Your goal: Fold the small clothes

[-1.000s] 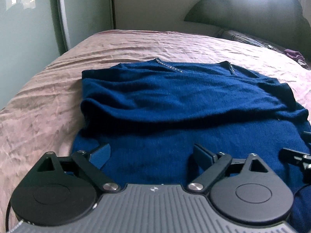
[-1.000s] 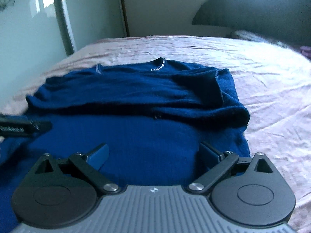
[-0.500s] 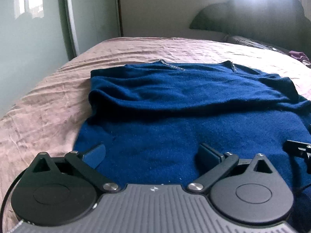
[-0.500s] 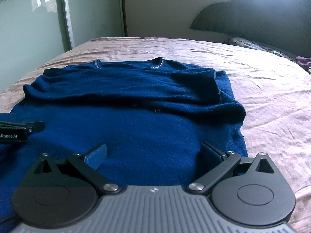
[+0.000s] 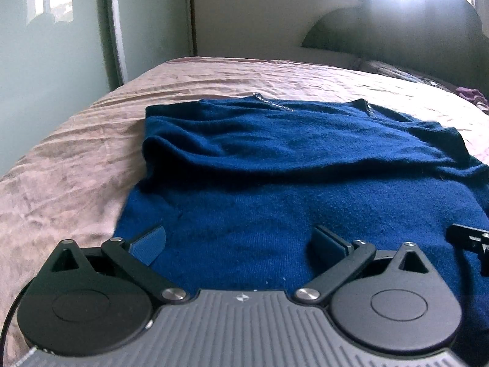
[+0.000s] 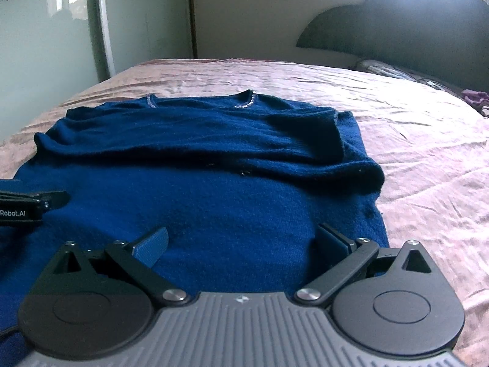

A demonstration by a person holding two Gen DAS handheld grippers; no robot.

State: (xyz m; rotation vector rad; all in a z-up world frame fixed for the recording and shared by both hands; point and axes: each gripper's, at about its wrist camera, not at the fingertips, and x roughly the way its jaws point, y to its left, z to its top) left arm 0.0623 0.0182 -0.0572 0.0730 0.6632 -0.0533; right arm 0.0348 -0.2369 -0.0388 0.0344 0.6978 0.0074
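A dark blue knit sweater [image 5: 275, 189] lies flat on the bed, collar at the far end, both sleeves folded across its chest [image 6: 214, 153]. My left gripper [image 5: 241, 238] hovers over the sweater's near left part, open, with nothing between its blue pads. My right gripper [image 6: 241, 238] is over the near right part, also open and empty. Each gripper shows at the edge of the other's view: the right one [image 5: 467, 238] and the left one [image 6: 27, 205].
The pink wrinkled bedspread [image 5: 67, 165] surrounds the sweater on both sides [image 6: 428, 159]. A dark headboard [image 6: 397, 27] and a patterned pillow [image 5: 394, 70] are at the far right, with a purple cloth [image 6: 473, 96] near it. A pale wardrobe door [image 5: 45, 46] stands left.
Both views have tilted up a little and drawn back slightly from the sweater. The left jaws spread a bit wider. The sweater has not moved.
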